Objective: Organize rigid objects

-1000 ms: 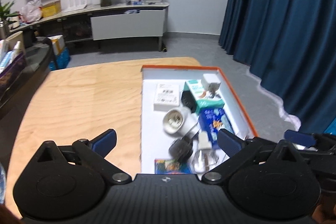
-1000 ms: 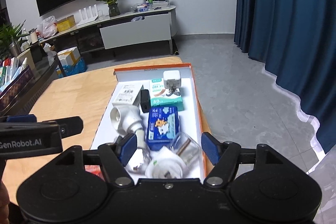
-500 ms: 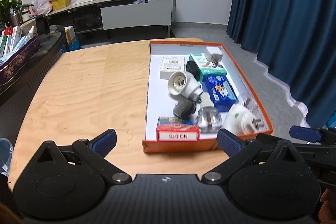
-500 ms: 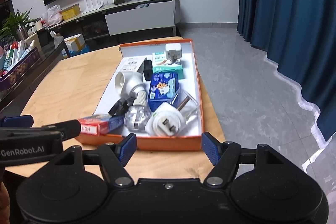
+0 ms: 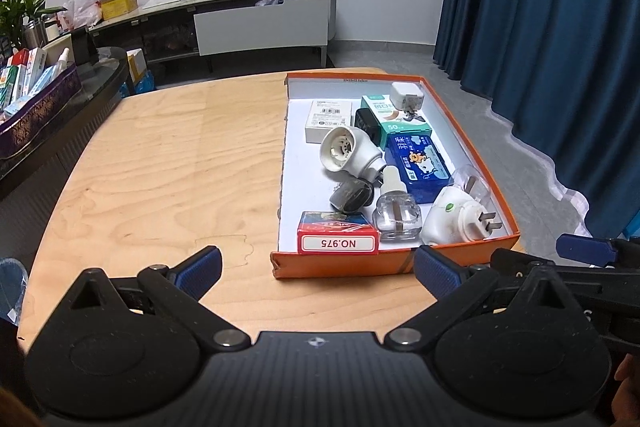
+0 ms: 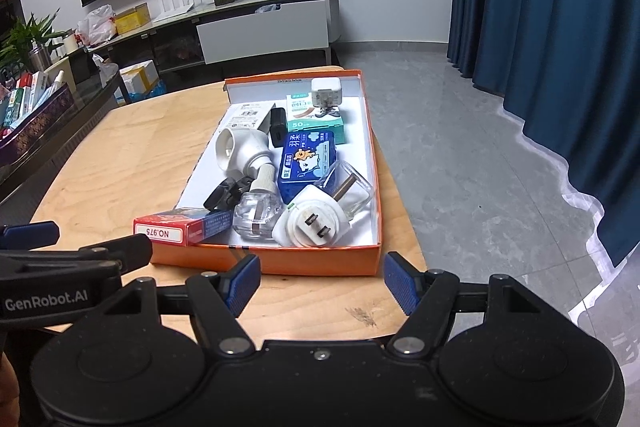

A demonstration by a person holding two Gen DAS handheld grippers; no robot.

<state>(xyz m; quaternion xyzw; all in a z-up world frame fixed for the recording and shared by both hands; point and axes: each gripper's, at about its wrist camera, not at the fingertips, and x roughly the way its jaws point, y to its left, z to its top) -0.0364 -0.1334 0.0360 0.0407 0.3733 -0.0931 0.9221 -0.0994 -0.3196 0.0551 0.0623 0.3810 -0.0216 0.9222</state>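
My left gripper [image 5: 316, 267] hangs over the wooden table [image 5: 160, 167] with its blue pads spread wide and nothing between them. My right gripper [image 6: 322, 281] stands open too, empty, just short of the near wall of the orange box [image 6: 304, 263]. Past my left pads the box's near wall [image 5: 340, 265] is torn at its left corner.

The things to be sorted all lie in that box, piled so that much is hidden. The small black adapter [image 6: 277, 127] is wedged between a white carton [image 6: 246, 117] and a teal carton [image 6: 316, 115], and only its end shows. A dark, glossy piece [image 5: 352, 193] sits half under the white lamp socket [image 5: 348, 153]; I cannot tell what it is. The clear refill bottle [image 6: 256, 209] lies with its white neck pointing away from me. A clear plastic cover [image 6: 348, 187] lies behind the white plug-in heater [image 6: 314, 223], whose two flat prongs face me.

The red carton [image 5: 338, 239] reads "NO.975", upside down to me. The teal carton shows "50" and Chinese characters. The blue pack [image 6: 306, 163] carries Chinese characters and a cartoon animal. A white cube charger [image 6: 326, 93] rests on the teal carton. The white carton's print is too small to read. In the right wrist view, the side of my left gripper reads "GenRobot.AI".
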